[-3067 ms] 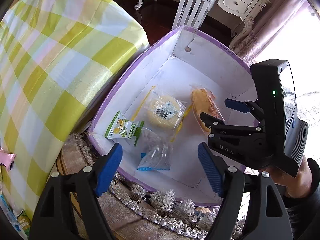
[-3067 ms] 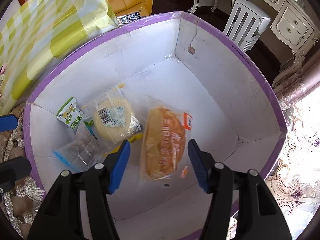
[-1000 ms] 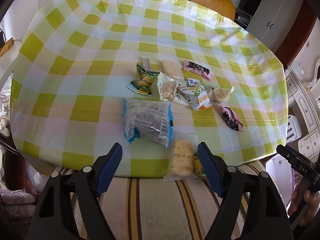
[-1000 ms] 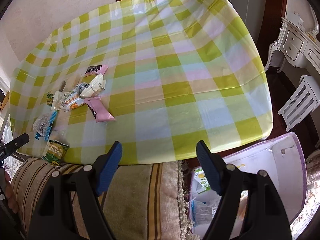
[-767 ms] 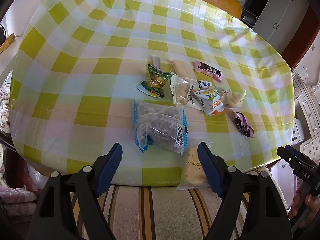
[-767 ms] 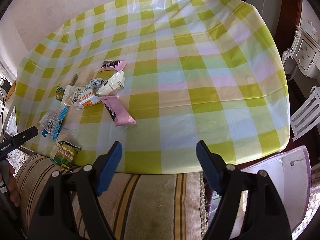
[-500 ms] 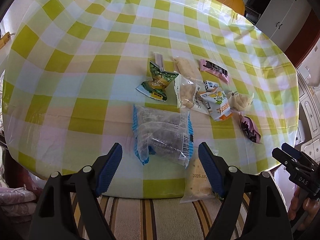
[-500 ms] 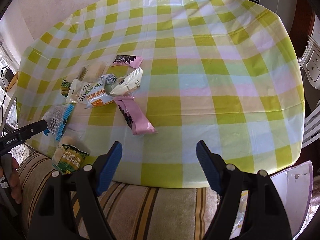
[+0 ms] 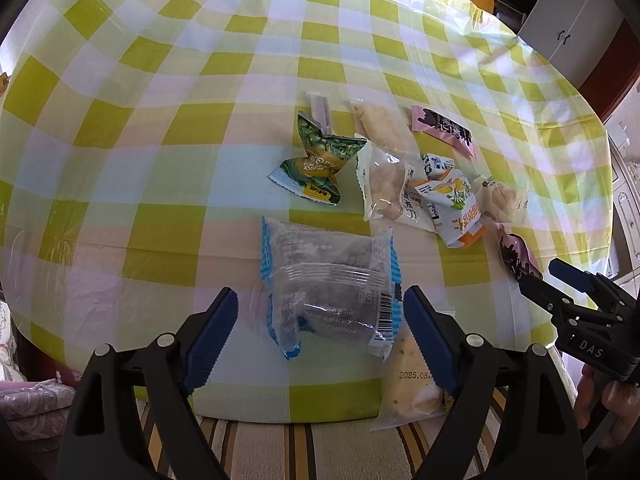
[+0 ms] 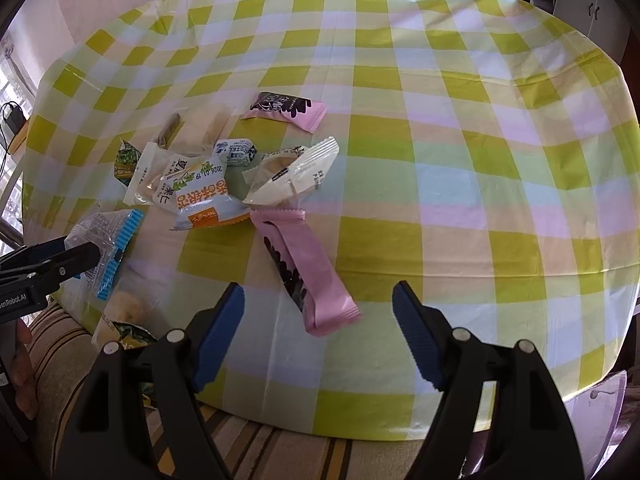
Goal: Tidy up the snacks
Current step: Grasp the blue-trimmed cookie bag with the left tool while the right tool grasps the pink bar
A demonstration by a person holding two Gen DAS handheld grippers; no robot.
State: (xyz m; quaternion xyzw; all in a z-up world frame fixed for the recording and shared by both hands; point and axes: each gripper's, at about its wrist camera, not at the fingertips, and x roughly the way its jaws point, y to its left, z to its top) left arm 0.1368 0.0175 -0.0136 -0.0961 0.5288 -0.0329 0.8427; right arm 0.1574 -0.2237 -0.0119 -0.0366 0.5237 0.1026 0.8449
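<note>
Snacks lie clustered on the checked bench (image 9: 168, 92). Left tool (image 9: 320, 332), jaws just widened, hangs spread over the blue-edged clear packet (image 9: 328, 284); right tool (image 10: 318, 320) gapes empty near the pink bar (image 10: 308, 276). Closing low could snag the plastic cloth. Only the right view shows the purple-rimmed box (image 10: 600, 400).

A yellow-checked tablecloth (image 9: 160, 128) covers the table; a striped cushion (image 9: 304, 452) lies below its edge.
</note>
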